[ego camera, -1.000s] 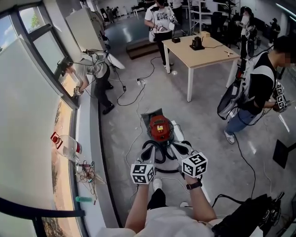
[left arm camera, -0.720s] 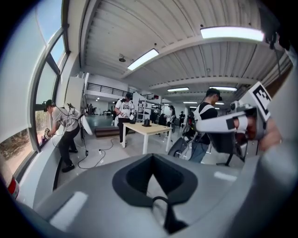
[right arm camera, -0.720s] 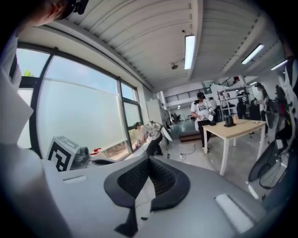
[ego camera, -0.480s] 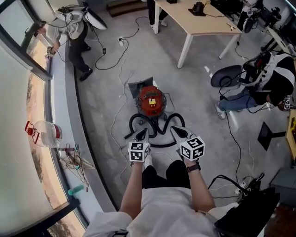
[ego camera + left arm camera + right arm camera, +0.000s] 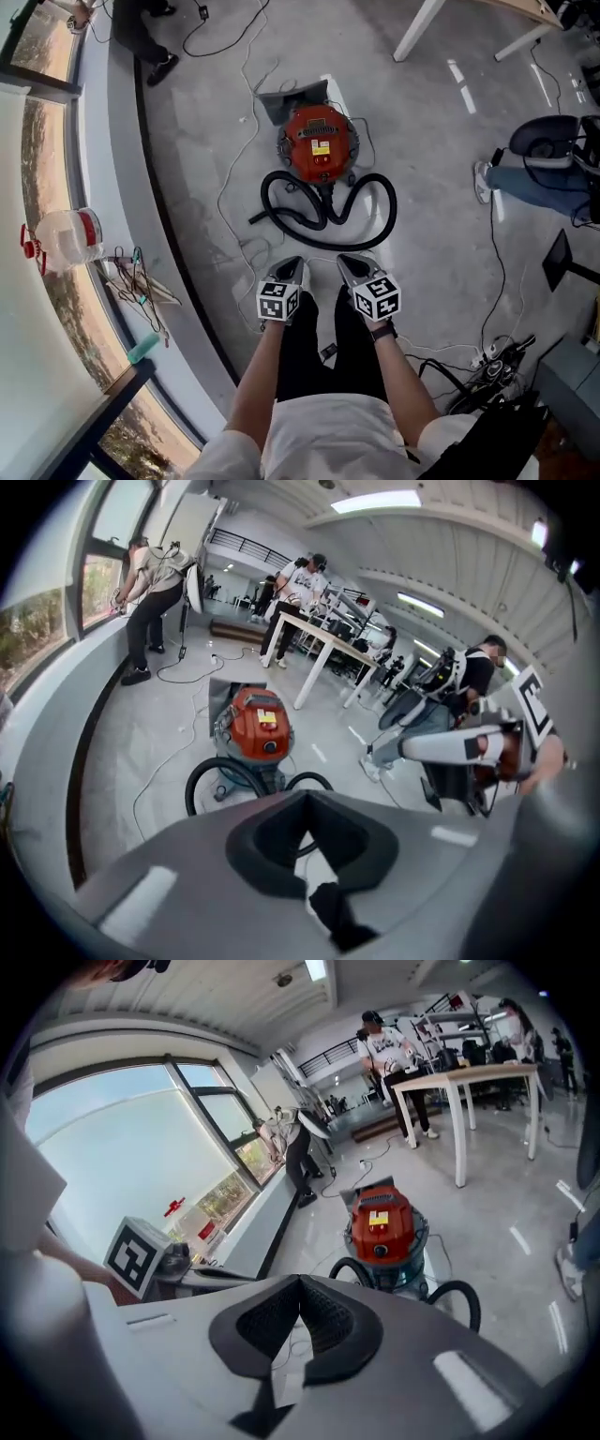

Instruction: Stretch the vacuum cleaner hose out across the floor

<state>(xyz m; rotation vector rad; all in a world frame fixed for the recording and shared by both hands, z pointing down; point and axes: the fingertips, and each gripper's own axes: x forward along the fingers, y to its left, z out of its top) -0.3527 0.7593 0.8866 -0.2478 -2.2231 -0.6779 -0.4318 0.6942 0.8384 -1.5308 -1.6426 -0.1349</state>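
Head view is showing the left gripper (image 5: 289, 268) and right gripper (image 5: 352, 266) hovering low centre, both clenched and empty. Just above them the hose (image 5: 298, 218) is lying coiled against the red vacuum cleaner (image 5: 319, 141). Jaws are needing opening first, then pinching near the loose end.

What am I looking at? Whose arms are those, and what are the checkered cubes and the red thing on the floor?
Those are a person's arms, seen by a camera on their head looking down. Each hand holds a pinching tool: the left gripper and the right gripper. The checkered cubes are part of them. The other two pictures come from small cameras riding on each tool. Both tools' jaws are closed and hold nothing. On the grey floor sits a red vacuum cleaner, its black hose curled in loops between it and the person.
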